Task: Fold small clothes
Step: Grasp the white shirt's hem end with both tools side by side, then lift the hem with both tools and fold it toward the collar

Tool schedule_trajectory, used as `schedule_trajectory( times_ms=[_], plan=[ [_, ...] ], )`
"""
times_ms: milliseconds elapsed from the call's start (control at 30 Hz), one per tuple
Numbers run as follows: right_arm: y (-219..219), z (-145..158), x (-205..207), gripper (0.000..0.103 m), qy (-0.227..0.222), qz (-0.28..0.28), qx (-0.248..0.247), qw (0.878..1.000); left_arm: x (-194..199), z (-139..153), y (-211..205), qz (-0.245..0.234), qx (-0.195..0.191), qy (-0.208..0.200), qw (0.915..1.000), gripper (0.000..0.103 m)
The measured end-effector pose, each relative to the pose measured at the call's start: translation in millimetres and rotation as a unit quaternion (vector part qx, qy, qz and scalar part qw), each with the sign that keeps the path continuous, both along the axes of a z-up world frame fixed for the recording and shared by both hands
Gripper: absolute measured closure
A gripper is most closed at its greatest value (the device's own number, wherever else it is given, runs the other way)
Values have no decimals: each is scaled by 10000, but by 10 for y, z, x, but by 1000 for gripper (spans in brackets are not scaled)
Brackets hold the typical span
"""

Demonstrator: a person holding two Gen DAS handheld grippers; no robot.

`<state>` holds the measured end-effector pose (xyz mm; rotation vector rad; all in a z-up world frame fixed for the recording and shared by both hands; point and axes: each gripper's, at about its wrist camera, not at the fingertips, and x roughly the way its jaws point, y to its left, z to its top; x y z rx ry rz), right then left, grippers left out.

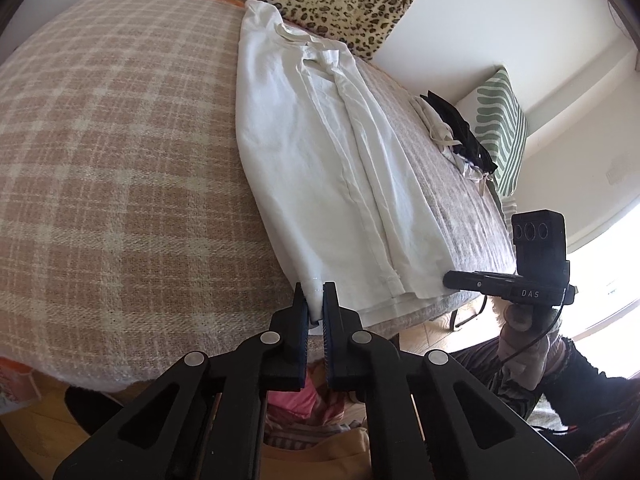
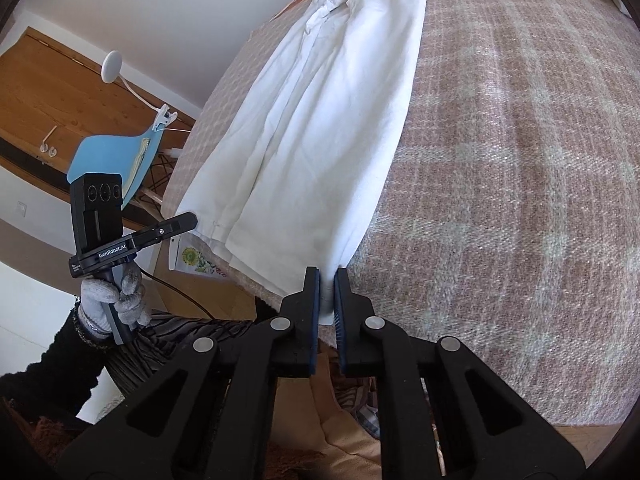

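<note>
A white shirt (image 1: 320, 152) is lying lengthwise on the plaid blanket (image 1: 120, 160), collar at the far end. The left gripper (image 1: 315, 300) is pinching the shirt's near left hem corner at the blanket's front edge. The right gripper (image 2: 327, 284) is pinching the shirt's near right hem corner. Right of the shirt, a small pile of clothes (image 1: 456, 136) is sitting beside a striped pillow (image 1: 502, 128).
</note>
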<state>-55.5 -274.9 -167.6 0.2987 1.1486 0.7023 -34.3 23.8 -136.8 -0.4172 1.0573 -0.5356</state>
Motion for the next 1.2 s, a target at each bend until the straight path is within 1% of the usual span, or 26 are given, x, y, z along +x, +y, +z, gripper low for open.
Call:
schedule_trajectory(
  times_ms=[67,200,300,467,633,933,1100,1200],
  plan=[
    [-53,19,15,96,4,-9,100,9999,4,6,22,27,-90,3,10000,98],
    [-94,27,54,97,52,-63,358,9993,19,27,9,2,-66,-27,10000,99],
    [-156,41,98,97,120,-97,548,9984,49,66,24,2,-210,-32,9998,99],
    [-241,97,199,97,237,-149,850,9960,137,203,34,61,-295,-204,9993,99],
    [-271,162,294,97,201,-158,875,9958,246,291,25,97,-267,-322,9991,99],
    [-267,438,553,97,-159,-207,704,9972,468,429,-2,148,-238,-531,9982,99],
    [-267,470,655,97,-231,-265,627,9974,597,469,-29,117,-108,-615,9980,99],
    [-360,481,695,97,-257,-334,593,9974,697,478,-30,141,21,-666,9977,99]
  ],
)
